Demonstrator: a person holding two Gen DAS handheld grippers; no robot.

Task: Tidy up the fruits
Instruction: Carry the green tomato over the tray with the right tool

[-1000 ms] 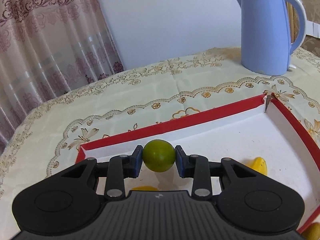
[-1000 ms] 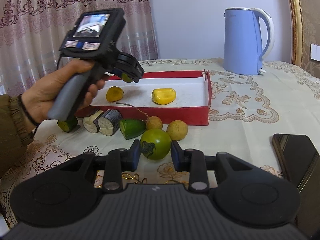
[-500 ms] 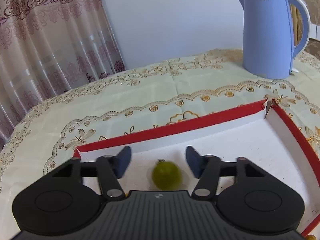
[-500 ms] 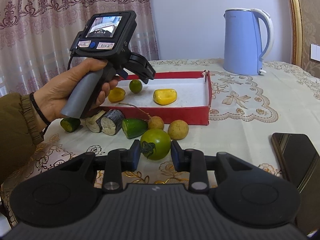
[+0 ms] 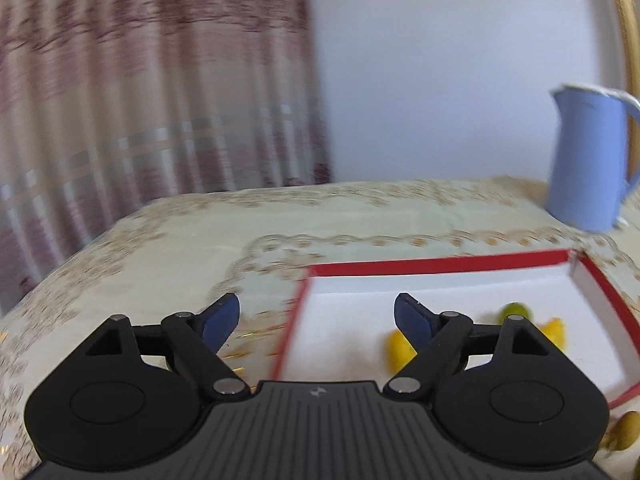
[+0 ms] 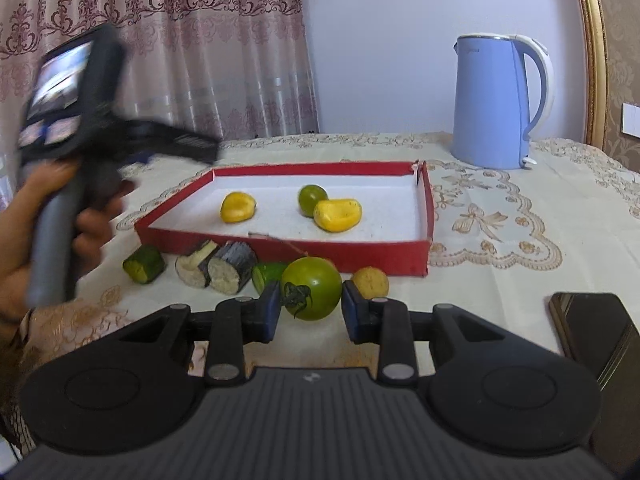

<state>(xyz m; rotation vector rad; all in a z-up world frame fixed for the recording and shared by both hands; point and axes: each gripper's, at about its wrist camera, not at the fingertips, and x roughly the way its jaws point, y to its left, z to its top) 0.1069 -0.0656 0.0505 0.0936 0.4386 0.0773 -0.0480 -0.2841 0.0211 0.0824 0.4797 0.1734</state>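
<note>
Status: partway, maybe a third done by count.

In the red tray (image 6: 344, 254): three pieces. A small green fruit (image 6: 312, 199) sits toward the back, touching a yellow fruit (image 6: 337, 214) in front of it. A second yellow piece (image 6: 237, 207) lies apart to the left. All three rest on the white liner.

Not sorted yet, on the counter (image 6: 500, 276) just in front of the tray's near wall: one round tan fruit (image 6: 371, 282), plus cut pieces: a green chunk (image 6: 144, 263), two dark-skinned white-fleshed slices (image 6: 218, 266), and another green piece (image 6: 269, 274) partly hidden. My guess is the cut pieces are vegetables and stay out; can't confirm.

Right gripper (image 6: 311, 312): fingers clamped on a green tomato (image 6: 312, 294), calyx facing left, held low above the counter, short of the tray. Likely the next item in.

Left gripper (image 5: 317, 318): fingers wide apart, nothing between them, sitting over the tray's left edge. Frame is motion-blurred, so that hand is moving. Free for the next pick.

Remaining: drop the tomato in the tray, then collect the tan fruit.

Off-task clutter: blue kettle (image 6: 494, 100) behind the tray, phone (image 6: 596, 340) at right.
</note>
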